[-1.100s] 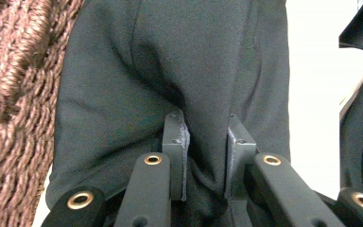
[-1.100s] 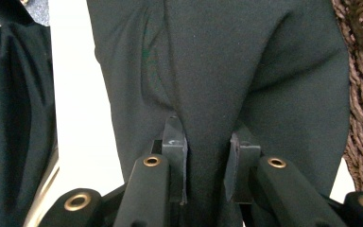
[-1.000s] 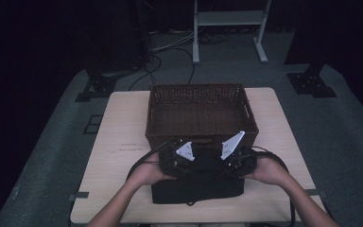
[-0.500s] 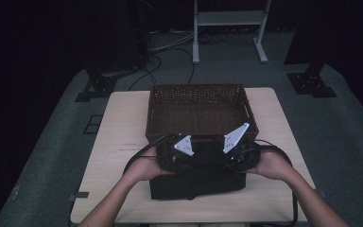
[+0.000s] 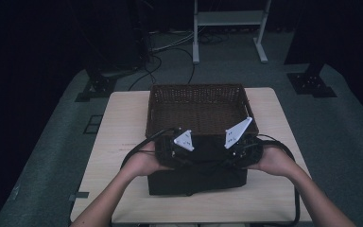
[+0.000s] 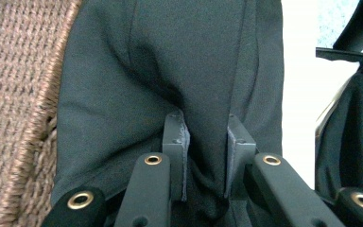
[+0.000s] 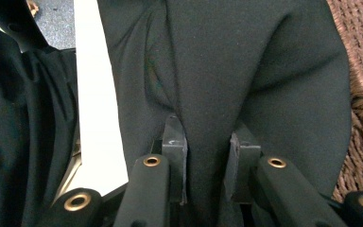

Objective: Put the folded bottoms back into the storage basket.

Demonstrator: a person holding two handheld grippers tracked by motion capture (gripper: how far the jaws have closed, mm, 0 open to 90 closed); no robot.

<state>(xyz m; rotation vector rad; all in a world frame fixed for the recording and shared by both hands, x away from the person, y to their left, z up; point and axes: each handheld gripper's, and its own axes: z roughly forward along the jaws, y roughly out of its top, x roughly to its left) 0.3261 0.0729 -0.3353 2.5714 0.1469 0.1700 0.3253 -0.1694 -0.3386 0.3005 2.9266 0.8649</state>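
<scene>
tabletop (image 5: 123,123): light wood, on grey floor (image 5: 52,142)
stand (image 5: 229,19): white, behind tabletop
cables (image 5: 170,47): on floor, near stand

A: Where's the basket (image 5: 196,106)?
B: On the table (image 5: 118,127), at its far middle.
A: And the cloth (image 5: 203,153)?
B: Just before the basket, over a box (image 5: 196,182) at the near edge.

No lettering, label, brand mark or number can be read on anything here; a faint reddish line on the table (image 5: 123,146) top, left of the hands, may be writing, but it is too small and blurred to make out
</scene>
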